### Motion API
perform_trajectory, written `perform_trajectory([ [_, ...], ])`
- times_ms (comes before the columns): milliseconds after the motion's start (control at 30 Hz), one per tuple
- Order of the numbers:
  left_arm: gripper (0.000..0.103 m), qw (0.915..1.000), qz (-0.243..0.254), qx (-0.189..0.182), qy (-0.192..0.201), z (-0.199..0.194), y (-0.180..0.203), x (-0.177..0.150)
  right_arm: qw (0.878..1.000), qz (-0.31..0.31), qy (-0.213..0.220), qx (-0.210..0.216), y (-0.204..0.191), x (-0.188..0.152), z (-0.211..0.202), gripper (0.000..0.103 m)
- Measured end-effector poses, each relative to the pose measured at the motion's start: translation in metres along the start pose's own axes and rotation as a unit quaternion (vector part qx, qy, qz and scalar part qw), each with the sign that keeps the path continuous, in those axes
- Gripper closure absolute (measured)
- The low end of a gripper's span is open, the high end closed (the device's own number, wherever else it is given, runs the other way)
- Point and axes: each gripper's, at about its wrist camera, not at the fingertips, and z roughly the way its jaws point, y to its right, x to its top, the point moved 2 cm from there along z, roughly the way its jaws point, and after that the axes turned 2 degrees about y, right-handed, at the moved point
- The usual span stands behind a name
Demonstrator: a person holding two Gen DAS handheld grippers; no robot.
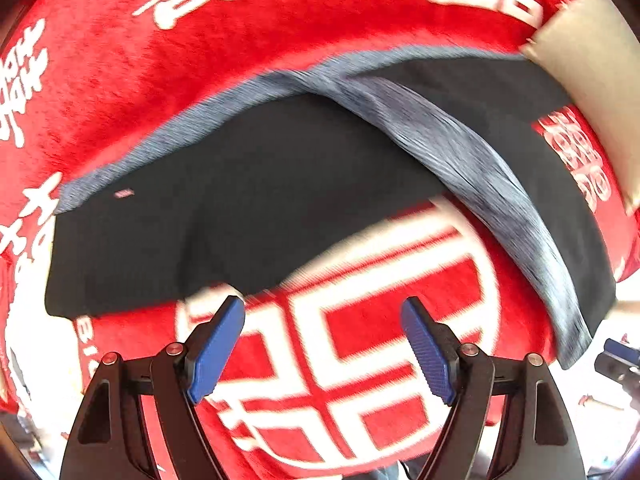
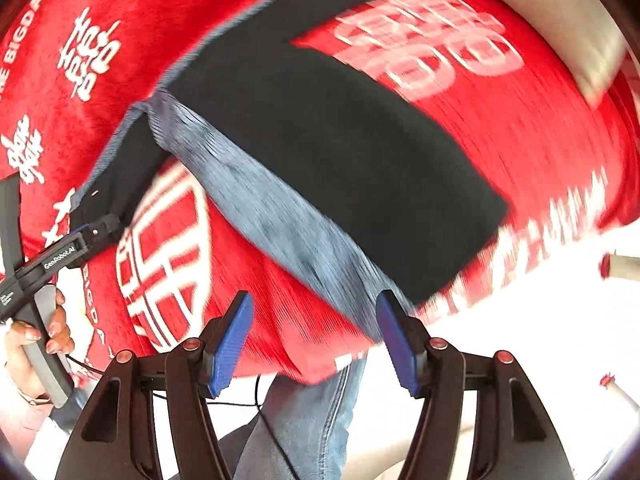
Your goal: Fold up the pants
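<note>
Dark pants [image 1: 248, 200] with a blue-grey inner side lie spread on a red blanket [image 1: 240, 52], the two legs apart. One grey strip [image 1: 492, 188] runs along the right leg. My left gripper [image 1: 322, 344] is open and empty, just short of the left leg's hem. In the right wrist view the pants [image 2: 340, 152] lie across the middle, with the grey strip [image 2: 272, 212] running down toward my right gripper [image 2: 314, 336], which is open and empty near that leg's end. The left gripper [image 2: 100, 228] also shows there, at the other leg's end.
The red blanket [image 2: 540, 132] bears white characters and a round emblem [image 1: 360, 320]. A beige edge [image 1: 580, 60] shows at the far right. A person's hand [image 2: 32, 336] and blue jeans [image 2: 304, 412] are below the blanket's edge.
</note>
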Motion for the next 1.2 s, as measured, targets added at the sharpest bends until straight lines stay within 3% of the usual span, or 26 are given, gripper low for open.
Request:
perform_trajectory([
  [167,0.022,0.9992,-0.002,-0.037,-0.014,-0.004,0.045,-0.013,1.0,0.021,-0.018,0.015,0.021,-0.02,0.016,0.036],
  [367,0.022,0.9979,-0.015,-0.051,-0.038,0.023,0.085,-0.008,0.999,0.002,-0.028,0.04,0.039,-0.02,0.033,0.036],
  [567,0.022,0.9937,-0.082,-0.051,-0.056,0.04,0.105,0.0,0.992,-0.036,-0.018,0.122,0.047,-0.001,0.04,0.036],
  [633,0.022,0.9922,-0.099,-0.046,-0.06,0.043,0.11,0.003,0.987,-0.034,-0.034,0.151,0.047,0.004,0.048,0.049],
  [667,0.022,0.9913,-0.108,-0.04,-0.064,0.043,0.112,0.004,0.986,-0.036,-0.04,0.157,0.048,0.005,0.049,0.07],
  [700,0.022,0.9906,-0.114,-0.036,-0.067,0.043,0.112,0.004,0.983,-0.04,-0.054,0.168,0.046,0.006,0.053,0.101],
  [800,0.022,0.9893,-0.13,-0.018,-0.064,0.03,0.111,0.008,0.973,-0.035,-0.079,0.216,0.038,0.01,0.049,0.1],
  [933,0.022,0.9892,-0.141,0.007,-0.039,0.002,0.106,0.019,0.959,-0.043,-0.062,0.272,0.038,0.036,0.005,0.1],
  [1100,0.022,0.989,-0.143,0.024,-0.029,-0.021,0.097,0.025,0.951,-0.046,-0.026,0.306,0.038,0.088,-0.044,0.1],
  [1200,0.022,0.9903,-0.133,0.025,-0.032,-0.017,0.089,0.025,0.95,-0.059,0.001,0.305,0.037,0.119,-0.069,0.1],
])
